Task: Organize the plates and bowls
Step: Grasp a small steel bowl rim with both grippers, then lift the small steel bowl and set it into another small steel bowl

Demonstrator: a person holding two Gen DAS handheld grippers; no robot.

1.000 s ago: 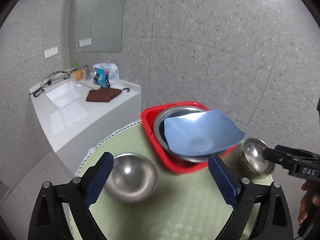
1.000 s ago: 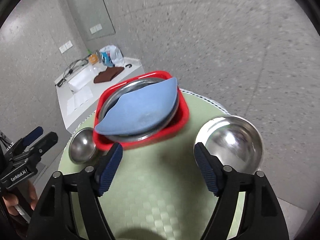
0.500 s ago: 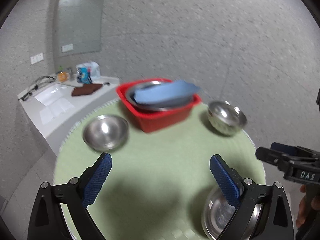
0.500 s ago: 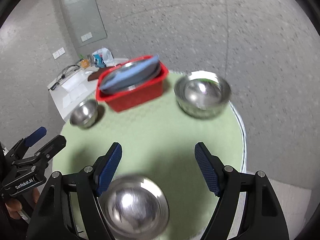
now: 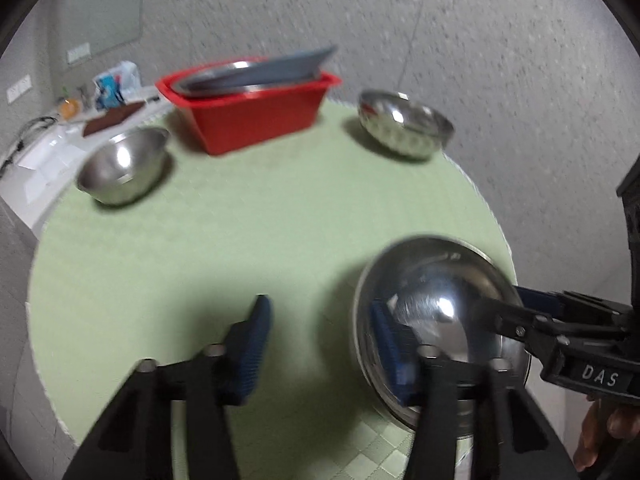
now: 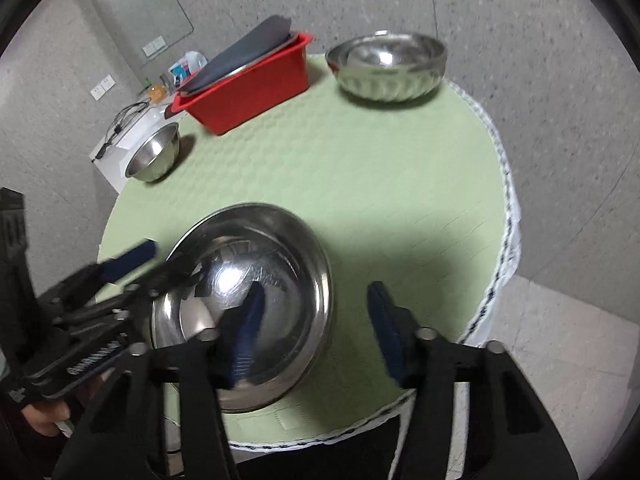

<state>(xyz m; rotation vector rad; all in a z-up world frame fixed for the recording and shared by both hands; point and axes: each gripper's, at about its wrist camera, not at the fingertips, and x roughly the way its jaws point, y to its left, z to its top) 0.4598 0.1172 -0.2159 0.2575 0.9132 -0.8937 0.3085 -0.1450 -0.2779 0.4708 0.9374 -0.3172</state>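
A large steel bowl (image 5: 436, 312) (image 6: 256, 300) sits at the near edge of the round green table (image 5: 240, 216). My left gripper (image 5: 324, 344) is open, its right finger inside the bowl and its left finger outside over the rim. My right gripper (image 6: 316, 328) is open, its left finger inside the bowl and its right finger outside. A red tub (image 5: 256, 108) (image 6: 252, 88) at the far side holds a steel plate and a blue plate (image 5: 280, 68). A small steel bowl (image 5: 124, 164) (image 6: 154, 156) stands at the left, a ribbed steel bowl (image 5: 404, 124) (image 6: 388, 66) at the far right.
A white counter (image 5: 44, 152) with a brown cloth, a bag and cables stands beyond the table at the left. The floor is grey speckled stone. The table edge with white trim (image 6: 504, 208) runs along the right.
Both grippers have pulled back from the red tub and dropped low over the near large bowl. Each now straddles that bowl's rim from opposite sides.
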